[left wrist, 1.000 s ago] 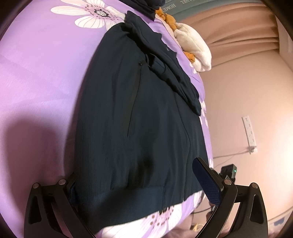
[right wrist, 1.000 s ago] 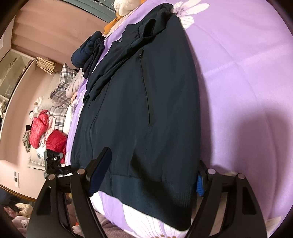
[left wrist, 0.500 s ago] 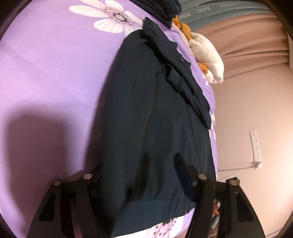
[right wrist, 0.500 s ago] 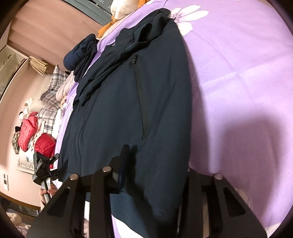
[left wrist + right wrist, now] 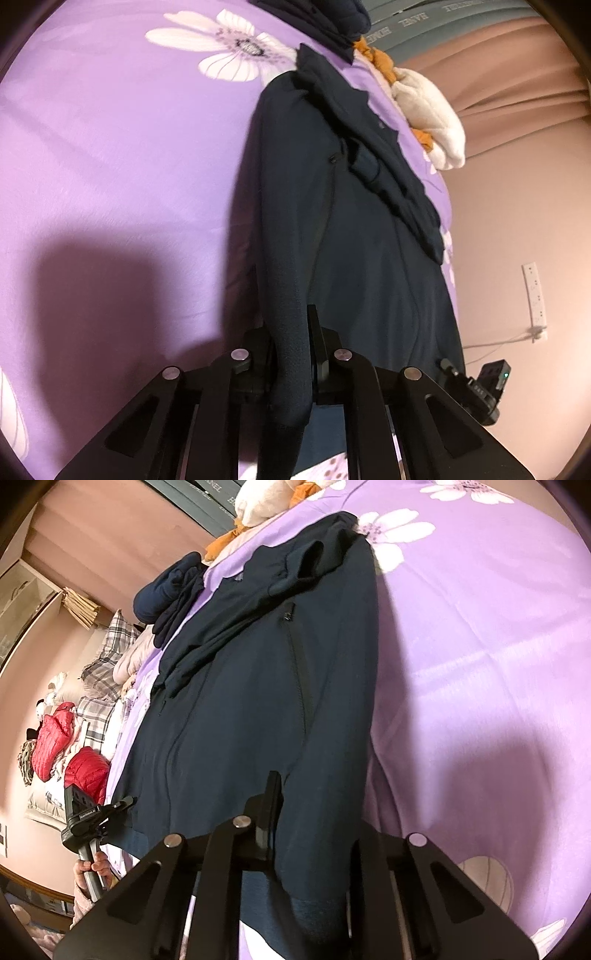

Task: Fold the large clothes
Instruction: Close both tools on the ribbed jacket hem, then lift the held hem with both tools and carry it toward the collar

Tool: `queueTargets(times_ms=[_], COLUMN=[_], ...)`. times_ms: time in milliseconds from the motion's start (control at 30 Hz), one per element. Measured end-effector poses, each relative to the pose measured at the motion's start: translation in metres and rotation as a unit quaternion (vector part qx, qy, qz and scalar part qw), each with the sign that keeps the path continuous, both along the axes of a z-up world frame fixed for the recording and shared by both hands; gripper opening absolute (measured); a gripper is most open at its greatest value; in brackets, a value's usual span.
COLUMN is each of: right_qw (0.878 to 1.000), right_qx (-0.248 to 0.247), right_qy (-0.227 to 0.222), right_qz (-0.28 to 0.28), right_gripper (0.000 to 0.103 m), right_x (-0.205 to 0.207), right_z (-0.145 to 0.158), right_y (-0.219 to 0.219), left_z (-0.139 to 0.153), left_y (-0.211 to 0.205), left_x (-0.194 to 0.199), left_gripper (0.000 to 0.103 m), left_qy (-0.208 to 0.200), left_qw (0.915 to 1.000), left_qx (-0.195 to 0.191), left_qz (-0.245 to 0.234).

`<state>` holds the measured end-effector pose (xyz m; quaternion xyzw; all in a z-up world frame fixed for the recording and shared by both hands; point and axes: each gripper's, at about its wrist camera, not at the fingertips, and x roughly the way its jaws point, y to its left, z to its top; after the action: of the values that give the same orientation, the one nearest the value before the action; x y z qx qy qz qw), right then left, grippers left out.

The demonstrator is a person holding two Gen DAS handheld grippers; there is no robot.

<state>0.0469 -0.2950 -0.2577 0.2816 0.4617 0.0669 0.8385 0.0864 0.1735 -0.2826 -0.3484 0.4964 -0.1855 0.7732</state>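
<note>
Purple floral bedsheet covers the bed. White-and-orange plush toy near the headboard end. Red puffer jackets and plaid bedding piled alongside. Wall power strip.

Home bedroom, we judged: purple floral bedsheet spread ahead of our grippers, plaid pillows at far left, pink curtain beyond.
</note>
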Motion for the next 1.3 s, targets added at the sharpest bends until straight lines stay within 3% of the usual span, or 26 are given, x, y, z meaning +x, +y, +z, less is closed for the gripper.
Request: queueTargets(times_ms=[233,833,1300], right_qw=[0.998,0.989,0.983], right_qx=[0.039,0.1,0.111], right_qy=[-0.04,-0.107,-0.142], right_qz=[-0.002,0.008,0.019], right_gripper=[0.013,0.012,0.011], right_x=[-0.003,-0.011,-0.024], right_z=[0.018,0.047,0.079], right_y=[-0.001,0.003,-0.001], left_z=[0.025,0.073,0.094], left_y=[-0.003,-0.019,-0.008], left_x=[0.002,-0.001,-0.014], left_gripper=[0.006,0.006,0.006], left_qy=[-0.052,-0.14,-0.155], left_qw=[0.9981,0.9878,0.9829], left_qx=[-0.031,-0.054,-0.085], left_qz=[-0.01,-0.042,-0.05])
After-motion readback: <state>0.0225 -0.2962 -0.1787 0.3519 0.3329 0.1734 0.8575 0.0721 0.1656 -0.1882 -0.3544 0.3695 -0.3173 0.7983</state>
